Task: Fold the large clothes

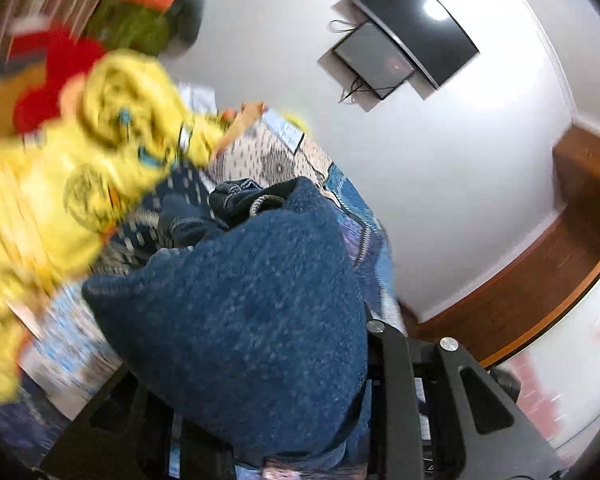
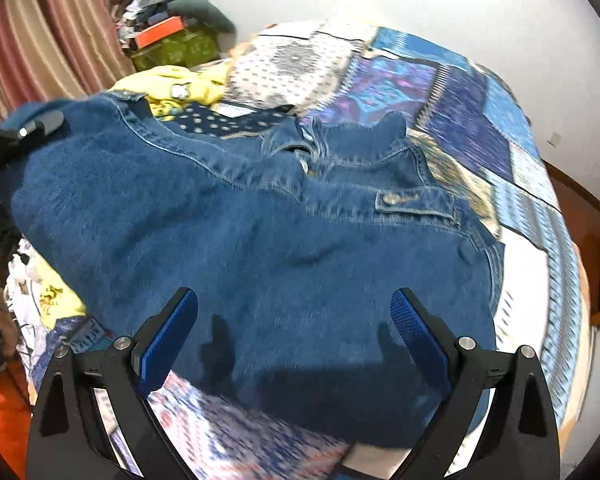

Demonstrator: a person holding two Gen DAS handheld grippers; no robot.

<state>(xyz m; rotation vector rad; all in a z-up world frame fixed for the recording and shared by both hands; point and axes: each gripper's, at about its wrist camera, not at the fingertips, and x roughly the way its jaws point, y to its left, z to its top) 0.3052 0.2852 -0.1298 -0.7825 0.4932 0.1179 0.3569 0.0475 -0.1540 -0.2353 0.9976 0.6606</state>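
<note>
Your left gripper (image 1: 300, 420) seems clamped on the jacket (image 2: 260, 248) at 9 o'clock on the bed (image 2: 520, 208); your right gripper (image 2: 296, 344), jaws wide and empty, hovers nearest its hem, collar at 12.

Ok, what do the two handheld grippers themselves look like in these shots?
The right gripper has a black frame with triangular cutouts, silver round bolts, and fingers faced with ribbed blue pads. The left gripper shows the same black frame and silver bolts; its pads are covered. No cables or sleeves are visible.
</note>
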